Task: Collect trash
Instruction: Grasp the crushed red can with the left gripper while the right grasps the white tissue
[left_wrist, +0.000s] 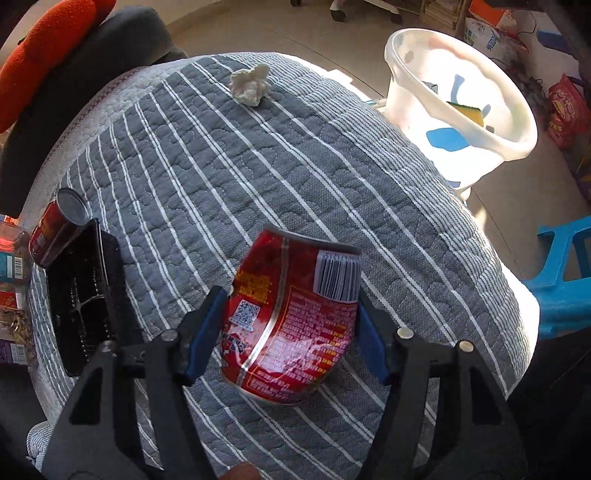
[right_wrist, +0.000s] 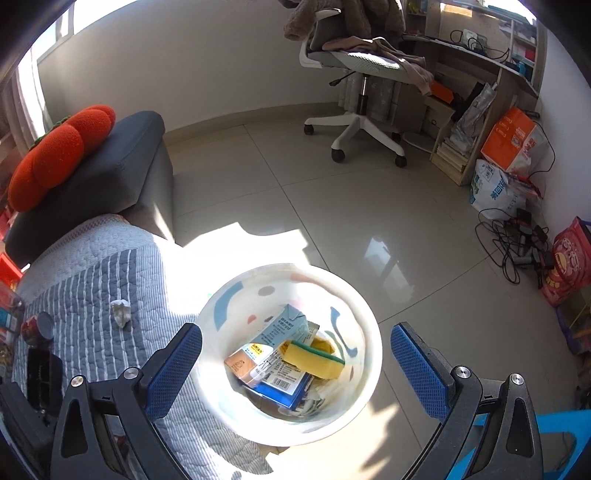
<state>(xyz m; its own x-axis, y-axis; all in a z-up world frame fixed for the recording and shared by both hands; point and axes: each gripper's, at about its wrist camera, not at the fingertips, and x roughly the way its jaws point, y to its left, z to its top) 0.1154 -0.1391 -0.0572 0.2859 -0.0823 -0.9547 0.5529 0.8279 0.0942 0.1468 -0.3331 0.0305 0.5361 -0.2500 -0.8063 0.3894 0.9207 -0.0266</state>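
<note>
A dented red can (left_wrist: 291, 332) lies on the grey striped quilt (left_wrist: 229, 177). My left gripper (left_wrist: 291, 297) straddles it, its blue pads against both sides of the can. A second red can (left_wrist: 55, 229) lies at the quilt's left edge by a black plastic tray (left_wrist: 79, 295). A crumpled white tissue (left_wrist: 250, 84) sits at the far end. My right gripper (right_wrist: 297, 332) hangs open over the white bin (right_wrist: 369, 325), nothing between its fingers. Inside the bin lie a carton (right_wrist: 273, 339) and a yellow sponge (right_wrist: 314, 360). The tissue (right_wrist: 121, 312) and second can (right_wrist: 37, 328) also show here.
The white bin (left_wrist: 517, 140) stands on the tile floor just right of the quilt. A blue stool (left_wrist: 565, 273) is nearer, on the right. An orange cushion (right_wrist: 62, 147) rests on a grey sofa arm. An office chair (right_wrist: 354, 66), bags and cables (right_wrist: 517, 236) lie beyond.
</note>
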